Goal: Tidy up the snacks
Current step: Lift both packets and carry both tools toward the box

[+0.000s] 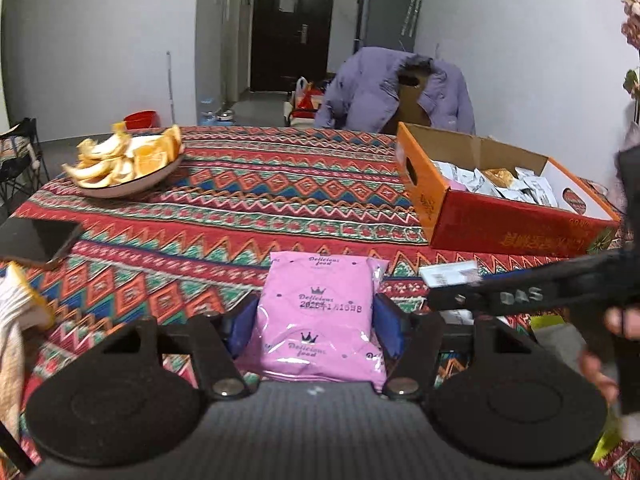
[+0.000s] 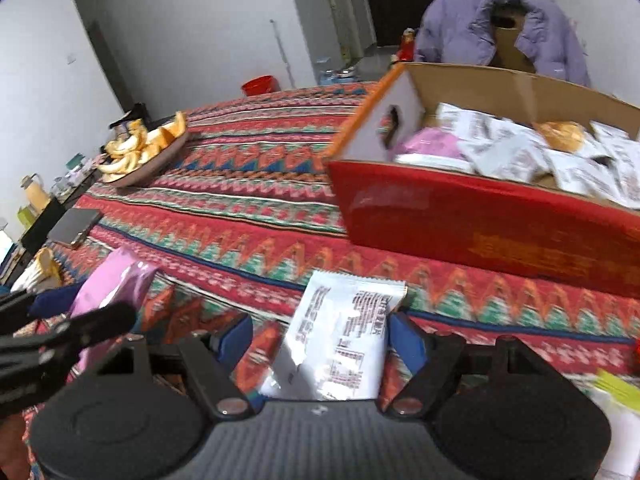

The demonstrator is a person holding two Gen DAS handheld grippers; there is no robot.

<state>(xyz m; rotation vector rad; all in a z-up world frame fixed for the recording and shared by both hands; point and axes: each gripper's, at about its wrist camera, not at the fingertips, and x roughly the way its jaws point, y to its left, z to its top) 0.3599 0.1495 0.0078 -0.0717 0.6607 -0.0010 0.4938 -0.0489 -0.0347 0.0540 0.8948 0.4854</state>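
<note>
A pink snack packet point(image 1: 316, 312) sits between the blue pads of my left gripper point(image 1: 316, 328), which is shut on it just above the patterned tablecloth. The same packet point(image 2: 116, 280) shows at the left of the right wrist view, beside the left gripper's black fingers point(image 2: 100, 320). My right gripper point(image 2: 320, 340) is shut on a white printed snack packet point(image 2: 340, 336); its right pad presses the packet's edge. In the left wrist view the right gripper point(image 1: 436, 292) reaches in from the right with the white packet point(image 1: 448, 274) at its tip. A red and orange cardboard box point(image 1: 500, 224) holds several packets.
The box point(image 2: 480, 224) stands at the right of the table. A plate point(image 1: 120, 190) of orange slices and peel sits far left. A dark flat device point(image 2: 74, 226) lies near the left edge. Yellow-green packets point(image 2: 620, 388) lie at the near right. A purple jacket point(image 1: 384, 88) hangs behind.
</note>
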